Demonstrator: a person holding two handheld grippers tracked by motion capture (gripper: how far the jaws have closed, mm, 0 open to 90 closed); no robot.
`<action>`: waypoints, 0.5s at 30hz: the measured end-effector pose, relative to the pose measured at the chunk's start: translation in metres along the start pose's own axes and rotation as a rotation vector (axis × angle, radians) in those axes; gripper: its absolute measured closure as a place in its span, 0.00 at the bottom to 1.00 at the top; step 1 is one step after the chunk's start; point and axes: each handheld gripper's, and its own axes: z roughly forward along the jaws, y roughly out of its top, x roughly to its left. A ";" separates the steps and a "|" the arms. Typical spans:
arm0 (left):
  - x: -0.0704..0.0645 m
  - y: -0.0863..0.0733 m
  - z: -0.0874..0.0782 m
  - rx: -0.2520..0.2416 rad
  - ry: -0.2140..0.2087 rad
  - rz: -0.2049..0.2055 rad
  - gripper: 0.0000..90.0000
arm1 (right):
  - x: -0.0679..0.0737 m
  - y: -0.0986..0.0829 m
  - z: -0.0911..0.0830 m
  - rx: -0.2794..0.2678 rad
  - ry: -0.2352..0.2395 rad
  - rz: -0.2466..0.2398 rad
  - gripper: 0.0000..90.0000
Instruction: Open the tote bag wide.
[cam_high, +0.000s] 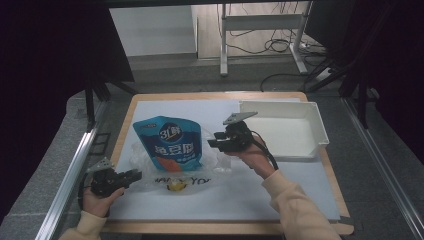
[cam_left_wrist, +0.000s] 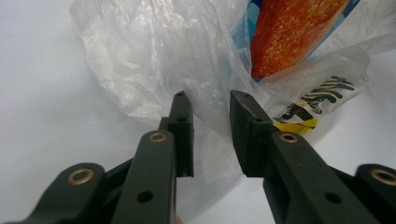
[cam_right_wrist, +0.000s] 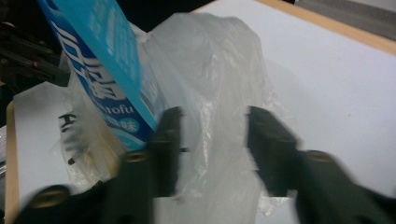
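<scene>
- Sleeves of a person come in at the near edge of the worktop, which is covered with a white sheet.
- Nearest, the left gripper lies low on the worktop just beside the near-left corner of the clear plastic bag; in the left gripper view its jaws stand spread, their tips at the crumpled film of the bag with nothing pinched between them.
- Black lettering and a yellow patch show on the bag's near edge, just beside those jaws.
- Farther in, the blue snack pouch lies in the bag's mouth, partly wrapped by the film.
- On the bag's other side, the right gripper is held above the worktop, pointing at the pouch; in the right gripper view its jaws are spread, a fold of bag film between them, and the pouch touches one jaw.
- Beyond the right gripper, well apart from the bag, a white tray sits at the worktop's far right corner.
</scene>
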 end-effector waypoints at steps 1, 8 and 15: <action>0.000 0.000 0.000 0.003 -0.004 -0.001 0.83 | 0.000 -0.002 0.001 -0.005 -0.004 0.003 0.82; 0.000 0.000 0.005 0.037 -0.006 0.016 0.99 | -0.001 -0.016 0.010 -0.034 -0.133 0.010 0.99; 0.000 -0.002 0.012 0.078 0.015 0.035 1.00 | 0.003 -0.037 0.024 -0.008 -0.256 -0.014 0.99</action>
